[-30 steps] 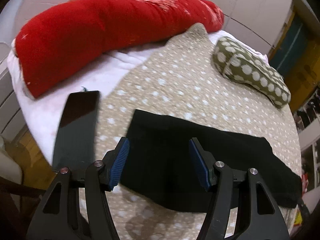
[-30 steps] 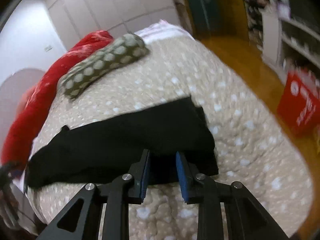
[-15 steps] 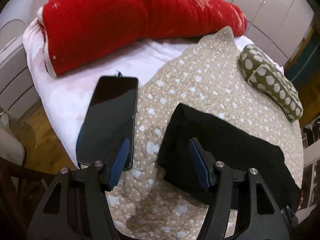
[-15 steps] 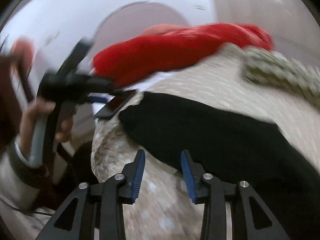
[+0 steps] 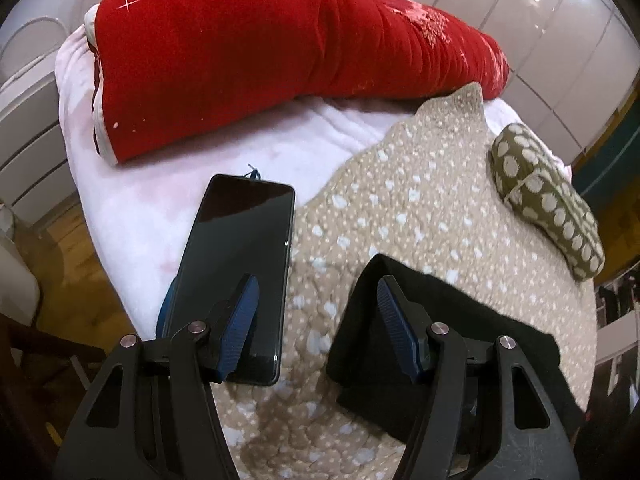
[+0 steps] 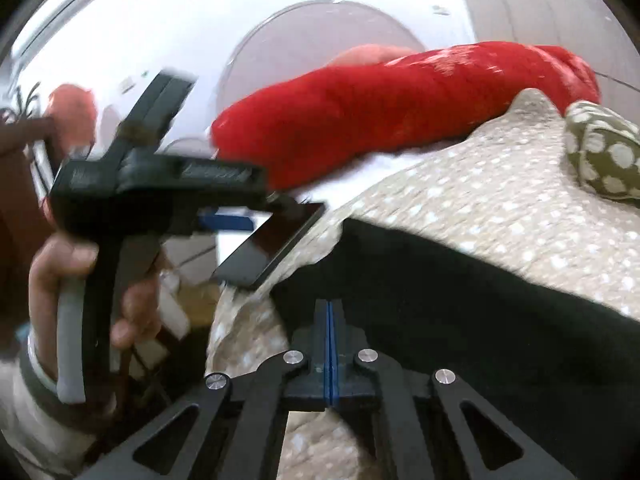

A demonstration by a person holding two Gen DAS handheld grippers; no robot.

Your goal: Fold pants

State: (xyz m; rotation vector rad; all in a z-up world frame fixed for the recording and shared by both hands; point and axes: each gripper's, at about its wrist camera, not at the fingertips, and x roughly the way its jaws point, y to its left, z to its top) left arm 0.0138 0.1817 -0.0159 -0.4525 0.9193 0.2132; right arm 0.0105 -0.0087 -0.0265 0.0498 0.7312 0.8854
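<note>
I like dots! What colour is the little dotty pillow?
Olive green with white dots; clearest in the left wrist view.

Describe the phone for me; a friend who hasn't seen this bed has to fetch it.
Start at the long red cushion across the head of the bed. On the white blanket below it, beside the spotted beige quilt, lies the phone. It is the only flat, glossy black slab; the black pants nearby are soft cloth.

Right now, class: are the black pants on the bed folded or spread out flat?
Folded. The black pants lie as a compact, doubled band with a thick edge on the spotted quilt.
</note>
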